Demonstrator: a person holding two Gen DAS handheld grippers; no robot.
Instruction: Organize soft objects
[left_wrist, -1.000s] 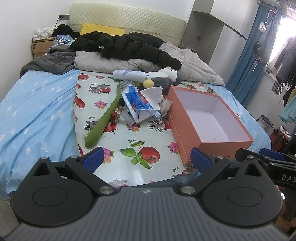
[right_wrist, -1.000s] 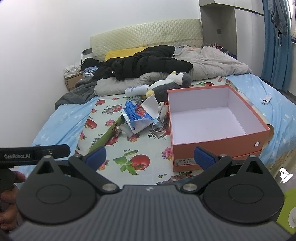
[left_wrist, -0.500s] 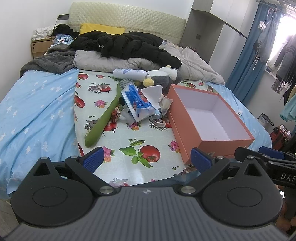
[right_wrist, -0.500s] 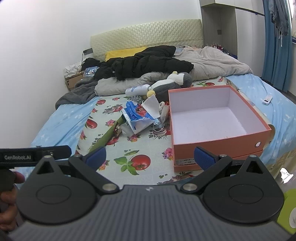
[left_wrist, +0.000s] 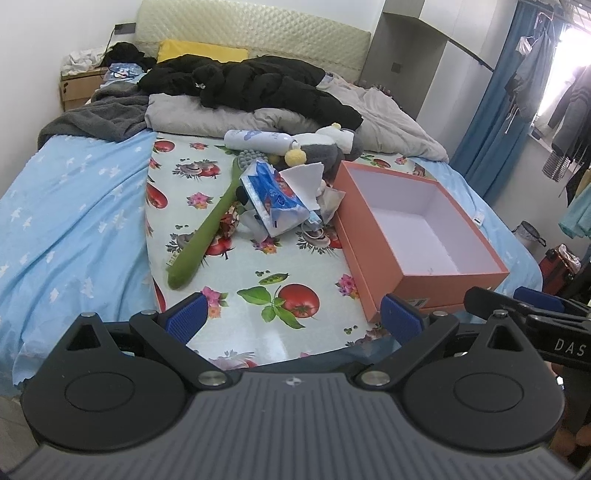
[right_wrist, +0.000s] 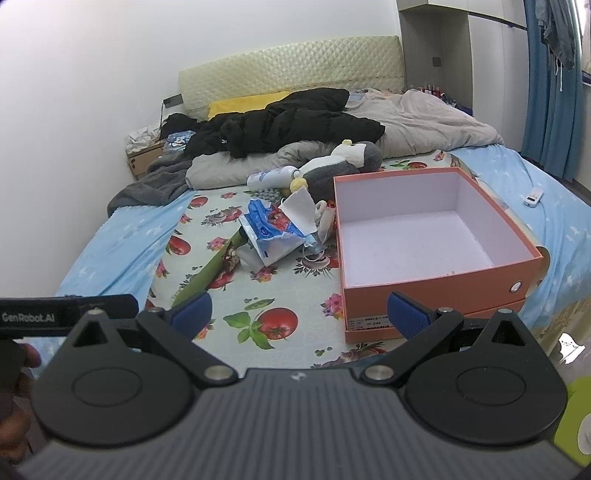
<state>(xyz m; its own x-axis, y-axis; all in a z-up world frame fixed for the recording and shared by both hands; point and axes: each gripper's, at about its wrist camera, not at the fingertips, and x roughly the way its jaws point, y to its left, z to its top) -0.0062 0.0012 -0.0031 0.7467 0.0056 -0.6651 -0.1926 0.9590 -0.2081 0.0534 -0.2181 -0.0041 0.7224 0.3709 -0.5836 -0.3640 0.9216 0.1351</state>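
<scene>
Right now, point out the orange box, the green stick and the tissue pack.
orange box (right_wrist: 439, 284): right wrist view, near outer wall.
green stick (left_wrist: 201, 240): left wrist view, mid-shaft.
tissue pack (left_wrist: 275, 194): left wrist view, blue printed face.

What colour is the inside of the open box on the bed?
The box is white inside and orange outside; the right wrist view shows it best.

I see a bedroom with white walls (right_wrist: 92, 110). The bed has a quilted cream headboard (left_wrist: 255, 37) and a light blue sheet (left_wrist: 66, 206). Blue curtains (left_wrist: 491, 110) hang on the right, where daylight enters.
</scene>
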